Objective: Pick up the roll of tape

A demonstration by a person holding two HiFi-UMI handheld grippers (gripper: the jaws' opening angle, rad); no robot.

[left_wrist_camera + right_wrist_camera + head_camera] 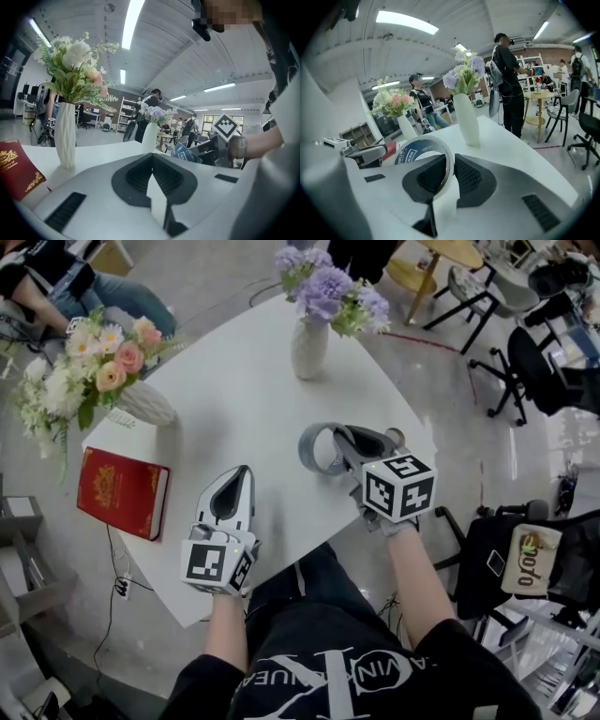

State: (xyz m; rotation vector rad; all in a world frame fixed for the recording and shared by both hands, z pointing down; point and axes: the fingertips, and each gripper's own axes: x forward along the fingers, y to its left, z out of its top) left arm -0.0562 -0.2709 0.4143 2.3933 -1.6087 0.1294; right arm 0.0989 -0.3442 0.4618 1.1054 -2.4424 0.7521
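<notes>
Table (244, 427): tall vase (309, 348) holds purple flowers (323, 287), ribbed vase (145, 404) mixed bouquet (94, 357).

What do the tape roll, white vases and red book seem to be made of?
Tape roll: smooth greyish plastic film on a printed blue card core, probably. Both white vases: matte ceramic, judging by ribbed opaque walls. Red book: cloth or paper cover, gold-stamped.
</notes>
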